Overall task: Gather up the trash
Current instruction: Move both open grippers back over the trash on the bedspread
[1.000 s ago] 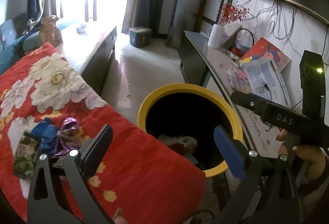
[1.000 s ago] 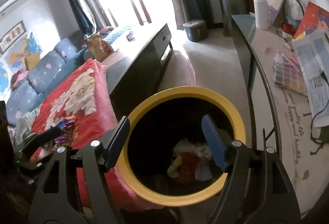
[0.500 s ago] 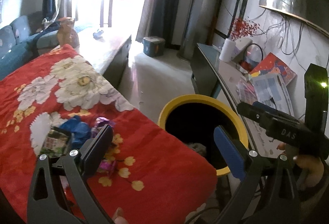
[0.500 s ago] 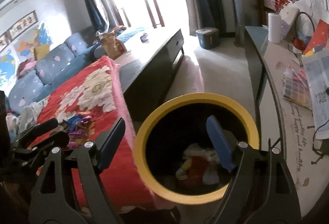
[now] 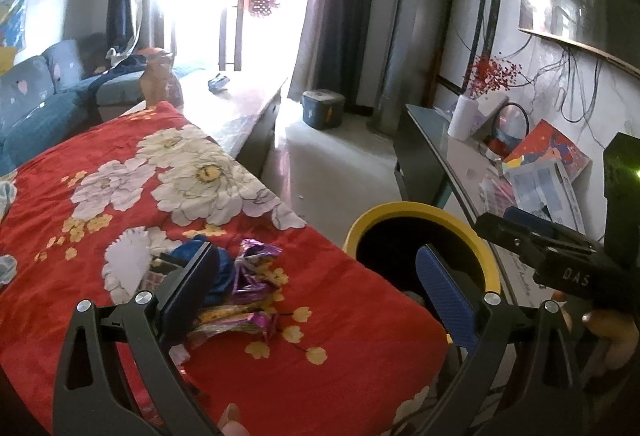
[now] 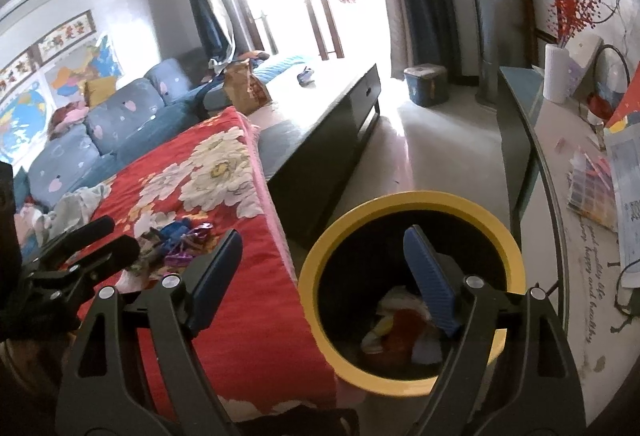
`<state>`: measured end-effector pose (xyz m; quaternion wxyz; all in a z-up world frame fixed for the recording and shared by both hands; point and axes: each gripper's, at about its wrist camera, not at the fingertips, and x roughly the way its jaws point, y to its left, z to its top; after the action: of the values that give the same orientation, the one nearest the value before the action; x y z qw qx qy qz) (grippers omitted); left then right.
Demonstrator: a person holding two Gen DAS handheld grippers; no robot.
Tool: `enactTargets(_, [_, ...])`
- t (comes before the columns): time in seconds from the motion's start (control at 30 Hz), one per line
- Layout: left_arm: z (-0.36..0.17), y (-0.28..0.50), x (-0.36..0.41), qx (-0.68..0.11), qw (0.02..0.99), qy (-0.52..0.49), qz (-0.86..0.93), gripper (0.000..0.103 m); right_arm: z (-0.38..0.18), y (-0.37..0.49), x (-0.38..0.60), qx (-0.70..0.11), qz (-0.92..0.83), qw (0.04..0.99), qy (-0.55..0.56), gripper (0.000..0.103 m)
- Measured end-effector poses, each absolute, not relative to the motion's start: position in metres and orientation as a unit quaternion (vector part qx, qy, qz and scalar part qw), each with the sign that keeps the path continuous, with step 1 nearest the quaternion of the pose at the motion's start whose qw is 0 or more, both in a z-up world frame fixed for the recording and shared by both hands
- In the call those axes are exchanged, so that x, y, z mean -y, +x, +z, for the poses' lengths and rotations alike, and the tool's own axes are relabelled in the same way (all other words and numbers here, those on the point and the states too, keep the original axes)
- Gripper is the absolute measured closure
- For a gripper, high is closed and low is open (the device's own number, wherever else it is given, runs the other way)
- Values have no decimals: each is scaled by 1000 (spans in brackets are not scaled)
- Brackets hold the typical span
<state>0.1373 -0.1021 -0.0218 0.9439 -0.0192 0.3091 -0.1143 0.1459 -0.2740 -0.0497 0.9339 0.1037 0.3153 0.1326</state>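
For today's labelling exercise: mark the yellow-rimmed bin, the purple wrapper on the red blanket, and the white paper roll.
yellow-rimmed bin (image 6: 400, 201), right wrist view, on the far yellow rim.
purple wrapper (image 5: 256, 268), left wrist view, on its crinkled foil middle.
white paper roll (image 6: 556, 73), right wrist view, on its side wall.

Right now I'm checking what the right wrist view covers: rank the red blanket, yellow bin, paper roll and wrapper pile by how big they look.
1. Red blanket
2. Yellow bin
3 and 4. Wrapper pile and paper roll look much alike; the roll stands farther off, so I won't rank them.
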Motion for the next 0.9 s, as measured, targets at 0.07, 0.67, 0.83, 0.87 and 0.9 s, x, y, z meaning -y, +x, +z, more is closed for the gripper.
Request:
enactTargets(0.07, [-20,136,97,-307,945,-22,-109,7,-48,144,269,-314,137,934,102,28])
enactTargets(0.67, [-16,132,50,-299,950,-54,-69,7,-45,134,225,-321,186,927,65,28])
enactTargets(0.83, [-16,131,30,-297,951,-68,-52,7,-46,132,214,-324,196,924,60,28])
enactTargets(0.87, [-16,131,27,-296,951,-71,-48,7,-46,131,211,-324,199,923,57,28])
enactTargets(0.9, [-16,130,25,-296,951,-73,-45,7,-46,131,210,-325,200,923,56,28])
